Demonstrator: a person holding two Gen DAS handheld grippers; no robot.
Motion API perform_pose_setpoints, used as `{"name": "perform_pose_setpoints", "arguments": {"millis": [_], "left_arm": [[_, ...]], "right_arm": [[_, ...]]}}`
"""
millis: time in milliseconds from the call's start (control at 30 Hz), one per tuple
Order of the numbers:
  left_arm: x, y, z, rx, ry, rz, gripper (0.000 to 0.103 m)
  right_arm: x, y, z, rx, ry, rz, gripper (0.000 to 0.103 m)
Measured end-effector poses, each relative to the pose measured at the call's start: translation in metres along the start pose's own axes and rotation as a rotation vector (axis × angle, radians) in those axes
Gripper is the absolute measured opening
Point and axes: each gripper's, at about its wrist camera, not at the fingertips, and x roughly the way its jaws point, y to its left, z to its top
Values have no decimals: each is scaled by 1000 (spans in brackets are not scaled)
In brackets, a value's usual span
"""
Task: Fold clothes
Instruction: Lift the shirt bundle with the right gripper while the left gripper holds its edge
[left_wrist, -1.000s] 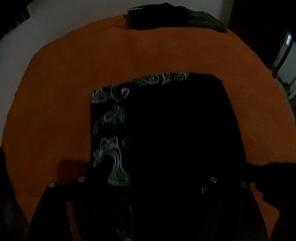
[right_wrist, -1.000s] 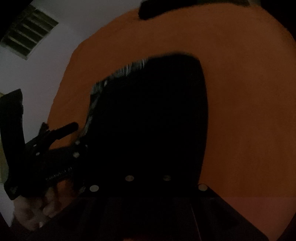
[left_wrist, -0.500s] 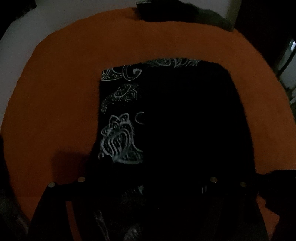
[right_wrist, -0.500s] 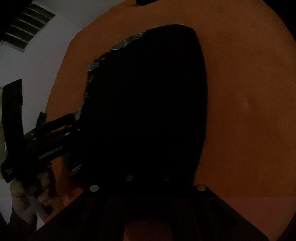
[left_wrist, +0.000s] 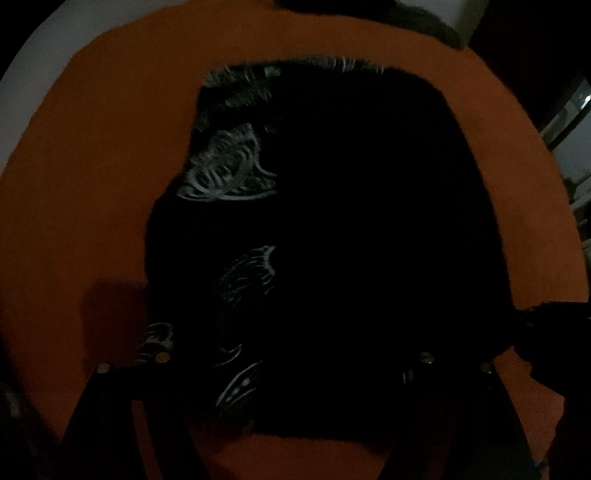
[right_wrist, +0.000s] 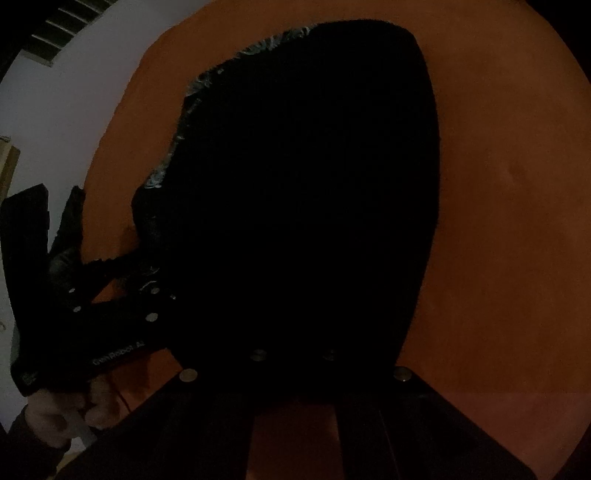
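Black cloth with a pale grey paisley print, the garment (left_wrist: 332, 229), now fills more of both views than it did 1 second ago. In the left wrist view its near edge has come down to the lower centre of the frame, and a fold on its left side has risen, so the print now shows in 3 separate patches instead of 1 flat strip. The print is blurred now, while 0.5 seconds ago it was sharp.

The garment lies on a round orange fabric surface (left_wrist: 92, 166), in the centre of the frame. In the left wrist view its near edge runs between the 2 dark fingers of the left gripper (left_wrist: 295, 406) at the bottom of the frame. The fingers stand wide apart, but it is too dark to see if they pinch the cloth. In the right wrist view the garment (right_wrist: 314, 184) comes down to the fingers of the right gripper (right_wrist: 295, 398), which are close together with the dark cloth edge at them; if they really grip it I cannot tell.

At the lower left of the right wrist view the left gripper (right_wrist: 122, 284) meets the garment's left edge, and a hand (right_wrist: 59, 417) holds its handle. White writing on its body reads "GenRobot AI", as far as I can read it.
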Motion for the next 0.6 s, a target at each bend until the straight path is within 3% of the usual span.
{"name": "perform_pose_setpoints", "arguments": {"millis": [100,200,433,600], "left_arm": [[-10,6,-7,13,-27,-4,79],[3,14,-23,51,17,74,79],[-10,51,-47,-107,40,7,79],[-33,47,-41,-147,-12,-58,79]], "right_arm": [[-6,3,-10,-7,-6,33,0],[3,-8,-12,14,-16,8,0],[-2,-28,-19,67,-37,101,0],[-19,-31,-35,53,-79,191,0]]}}
